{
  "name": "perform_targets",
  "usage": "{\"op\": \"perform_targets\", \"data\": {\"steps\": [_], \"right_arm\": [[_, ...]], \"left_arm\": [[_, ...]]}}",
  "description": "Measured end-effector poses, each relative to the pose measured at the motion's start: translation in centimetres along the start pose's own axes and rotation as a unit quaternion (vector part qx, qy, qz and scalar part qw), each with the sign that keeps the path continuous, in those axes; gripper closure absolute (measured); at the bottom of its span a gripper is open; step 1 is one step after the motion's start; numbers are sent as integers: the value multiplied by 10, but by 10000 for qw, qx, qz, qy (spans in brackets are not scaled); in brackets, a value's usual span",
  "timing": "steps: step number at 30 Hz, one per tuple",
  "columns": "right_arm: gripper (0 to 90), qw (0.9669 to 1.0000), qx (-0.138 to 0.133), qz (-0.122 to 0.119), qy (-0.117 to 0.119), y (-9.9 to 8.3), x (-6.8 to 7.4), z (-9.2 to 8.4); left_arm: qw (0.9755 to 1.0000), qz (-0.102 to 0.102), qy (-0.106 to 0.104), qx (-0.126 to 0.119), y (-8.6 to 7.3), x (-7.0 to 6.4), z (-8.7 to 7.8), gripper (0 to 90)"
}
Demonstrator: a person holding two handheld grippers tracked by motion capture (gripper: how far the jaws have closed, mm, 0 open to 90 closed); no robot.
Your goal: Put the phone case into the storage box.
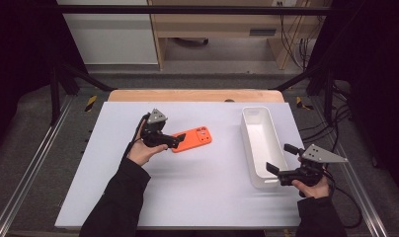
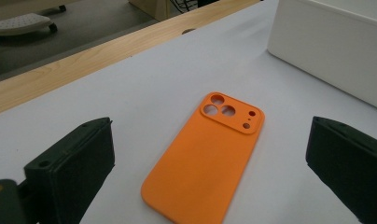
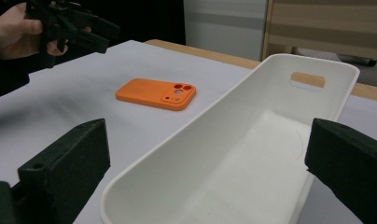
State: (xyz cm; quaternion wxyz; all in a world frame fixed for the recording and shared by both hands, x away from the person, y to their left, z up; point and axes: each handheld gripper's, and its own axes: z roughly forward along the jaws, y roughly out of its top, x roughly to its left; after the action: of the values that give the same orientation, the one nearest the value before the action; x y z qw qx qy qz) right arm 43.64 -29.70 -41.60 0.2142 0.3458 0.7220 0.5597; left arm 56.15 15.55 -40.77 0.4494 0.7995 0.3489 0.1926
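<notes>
- High view: orange phone case [image 1: 192, 138] lies flat on white worktop [image 1: 187, 192], left tongs [image 1: 174, 140] at its near-left end; right tongs [image 1: 275, 159] at near end of white bin [image 1: 259, 146].
- Left gripper view: jaws apart, phone case between, untouched.
- Right gripper view: jaws apart, straddling bin's near end.

Taking the white bin [image 1: 258, 143] as the landmark: its long walls stand upright on the white tabletop [image 1: 197, 192], blocking any sideways pass at table level along the right side. To the bin's left, bare tabletop runs as far as the orange phone case [image 1: 191, 138], which lies flat (a low obstacle, well apart from the bin). The bin's inside is empty and open from above. At its near end the right gripper [image 1: 282, 160] stands with jaws spread wide.
</notes>
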Motion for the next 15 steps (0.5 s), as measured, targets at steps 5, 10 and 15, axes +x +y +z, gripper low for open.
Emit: {"op": "perform_targets", "data": {"steps": [5,10,15], "right_arm": [[5,10000,-3,-1,-8,0,0,0],[5,10000,6,-11,-6,0,0,0],[5,10000,15,-16,-8,0,0,0]], "left_arm": [[9999,-65,98,65,1,5,9,12],[9996,-123,219,117,0,11,19,23],[9991,-152,311,255,-5,18,30,45]]}}
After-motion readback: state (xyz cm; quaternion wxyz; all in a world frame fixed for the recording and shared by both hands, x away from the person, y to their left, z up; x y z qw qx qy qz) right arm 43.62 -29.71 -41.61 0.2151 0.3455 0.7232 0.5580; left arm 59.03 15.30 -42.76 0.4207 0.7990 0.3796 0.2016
